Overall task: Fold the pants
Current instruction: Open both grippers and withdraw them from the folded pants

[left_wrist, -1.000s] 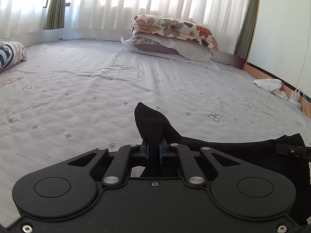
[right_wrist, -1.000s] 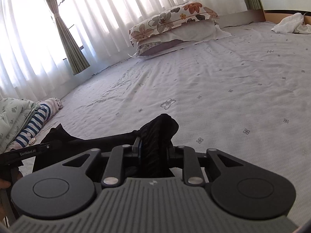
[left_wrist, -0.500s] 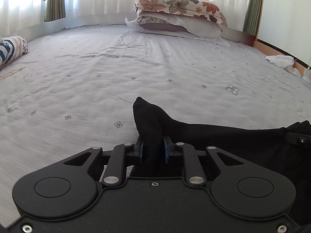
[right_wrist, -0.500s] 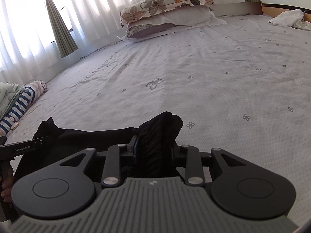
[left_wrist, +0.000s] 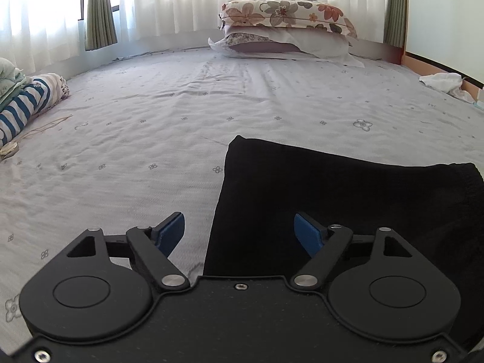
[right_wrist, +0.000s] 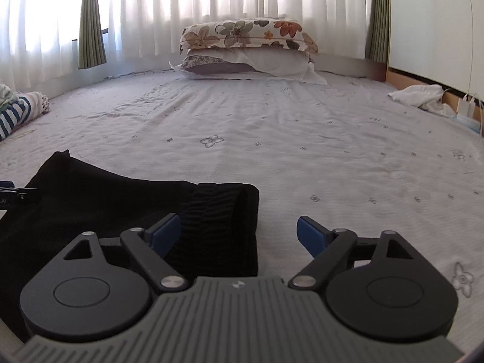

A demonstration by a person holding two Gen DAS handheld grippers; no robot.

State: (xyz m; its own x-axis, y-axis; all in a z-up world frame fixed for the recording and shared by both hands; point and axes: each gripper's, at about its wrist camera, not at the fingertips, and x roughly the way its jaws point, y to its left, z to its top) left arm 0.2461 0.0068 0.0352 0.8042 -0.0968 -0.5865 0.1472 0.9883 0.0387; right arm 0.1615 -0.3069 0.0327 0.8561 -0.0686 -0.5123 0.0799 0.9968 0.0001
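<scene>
The black pants (left_wrist: 348, 193) lie flat on the bed, folded, in front of both grippers. My left gripper (left_wrist: 239, 233) is open and empty over the pants' left edge. In the right wrist view the pants (right_wrist: 121, 208) lie at the lower left, with a ribbed waistband end (right_wrist: 217, 217) at their right edge. My right gripper (right_wrist: 239, 231) is open and empty over that right edge. The tip of the left gripper shows at the far left of the right wrist view (right_wrist: 15, 195).
The bed sheet (left_wrist: 181, 121) is pale grey with small flowers. Two stacked pillows (left_wrist: 287, 30) sit at the far end under the curtains. Folded striped clothes (left_wrist: 27, 106) lie at the left. A white cloth (right_wrist: 420, 96) lies at the right edge.
Both grippers were shut on bunched corners of the pants and held them up. Now both have opened and let go, and the pants lie flat on the bed.
</scene>
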